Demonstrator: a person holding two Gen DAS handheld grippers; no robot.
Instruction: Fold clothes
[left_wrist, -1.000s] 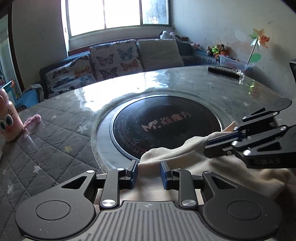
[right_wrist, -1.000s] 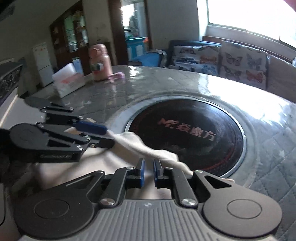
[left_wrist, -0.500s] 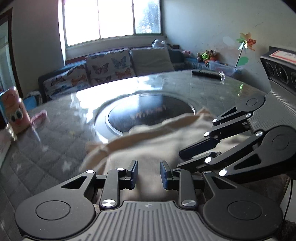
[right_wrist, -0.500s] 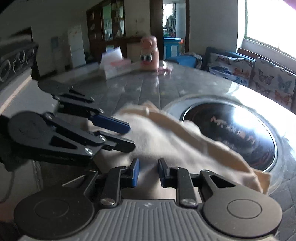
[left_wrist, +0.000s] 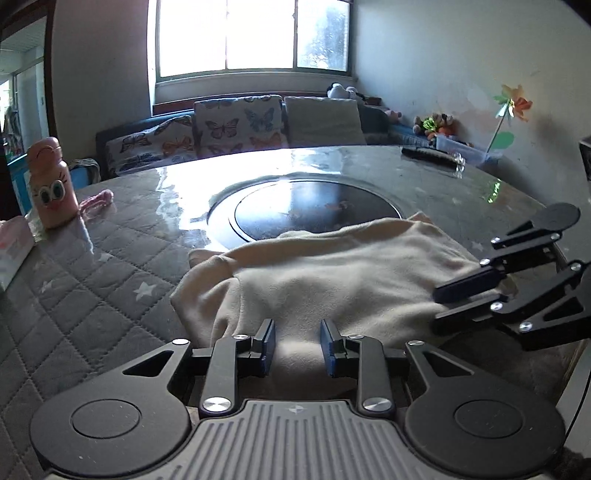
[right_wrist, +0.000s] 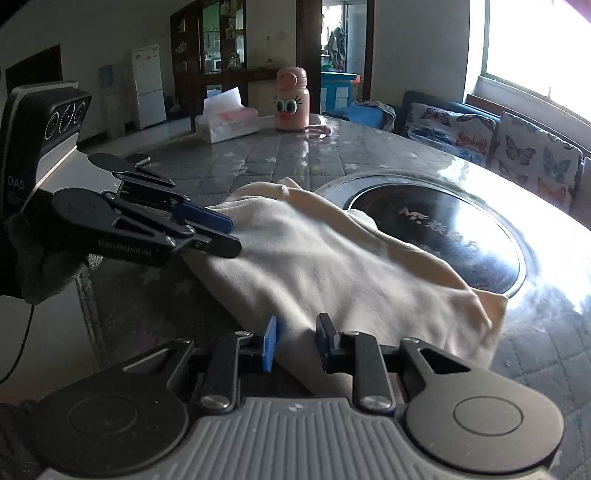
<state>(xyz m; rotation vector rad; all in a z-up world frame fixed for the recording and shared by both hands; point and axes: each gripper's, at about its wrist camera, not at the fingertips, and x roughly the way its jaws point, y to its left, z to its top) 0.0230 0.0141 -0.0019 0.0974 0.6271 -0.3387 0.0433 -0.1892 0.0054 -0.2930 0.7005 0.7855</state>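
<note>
A cream garment (left_wrist: 343, 280) lies folded over on the round table, its far edge reaching the dark centre disc; it also shows in the right wrist view (right_wrist: 332, 266). My left gripper (left_wrist: 297, 345) is open, its jaws apart at the garment's near edge, holding nothing. It shows from the side in the right wrist view (right_wrist: 229, 236). My right gripper (right_wrist: 297, 347) is open at the garment's near edge, cloth lying between the jaws. It shows in the left wrist view (left_wrist: 447, 306) at the garment's right side.
The table has a grey quilted cover (left_wrist: 92, 280) and a dark glass centre disc (left_wrist: 317, 210). A pink cartoon bottle (left_wrist: 51, 188) and a tissue box (right_wrist: 225, 123) stand at the far left. A dark remote (left_wrist: 428, 155) lies far right. A sofa with butterfly cushions (left_wrist: 236, 125) is behind.
Both grippers pulled the garment's far edge back toward the near side, folding it over, then opened and released it. The garment now lies doubled near the table edge.
</note>
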